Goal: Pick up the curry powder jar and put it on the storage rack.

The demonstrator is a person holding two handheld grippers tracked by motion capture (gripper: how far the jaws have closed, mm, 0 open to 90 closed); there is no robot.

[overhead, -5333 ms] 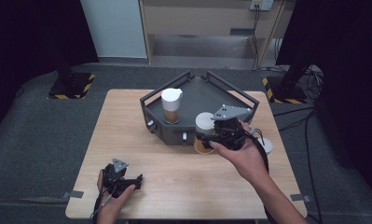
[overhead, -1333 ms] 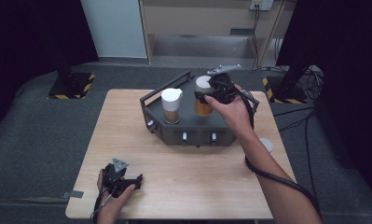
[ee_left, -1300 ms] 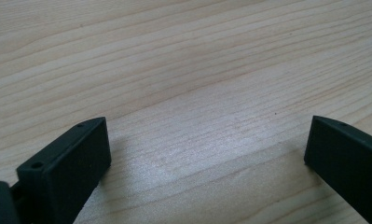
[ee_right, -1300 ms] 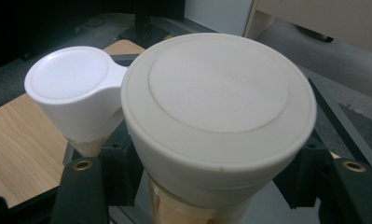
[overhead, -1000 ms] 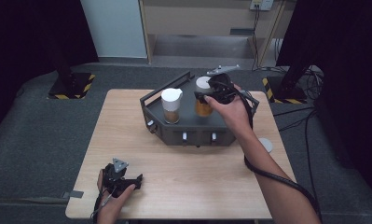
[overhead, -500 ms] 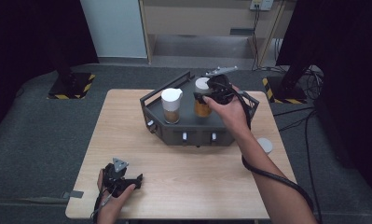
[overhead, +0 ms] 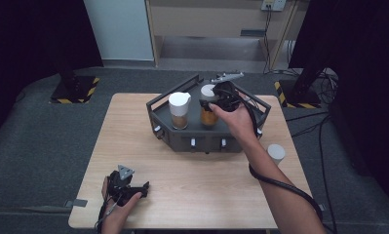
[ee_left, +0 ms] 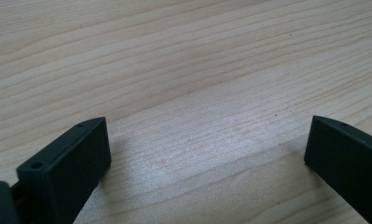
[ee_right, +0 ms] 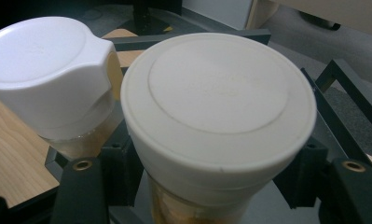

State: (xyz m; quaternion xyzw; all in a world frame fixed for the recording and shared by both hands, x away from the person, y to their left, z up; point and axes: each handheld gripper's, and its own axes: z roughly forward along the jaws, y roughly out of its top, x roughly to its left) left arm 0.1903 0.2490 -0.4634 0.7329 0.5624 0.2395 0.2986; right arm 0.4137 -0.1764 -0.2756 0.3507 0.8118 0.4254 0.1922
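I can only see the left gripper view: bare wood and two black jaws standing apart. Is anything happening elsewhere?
Observer: Yes. The right gripper is shut on a jar with a round white lid.
Operator: Where is that jar?
Observer: In a dark tray at the far side of the table, with its bottom hidden, so I cannot tell whether it rests there.
Operator: Is it alone?
Observer: No, a second white-capped jar stands beside it in the tray.

Matt white plastic lid (ee_right: 218, 100), clear glass jar (ee_right: 193, 207), pale grained wooden table (ee_left: 183, 70)
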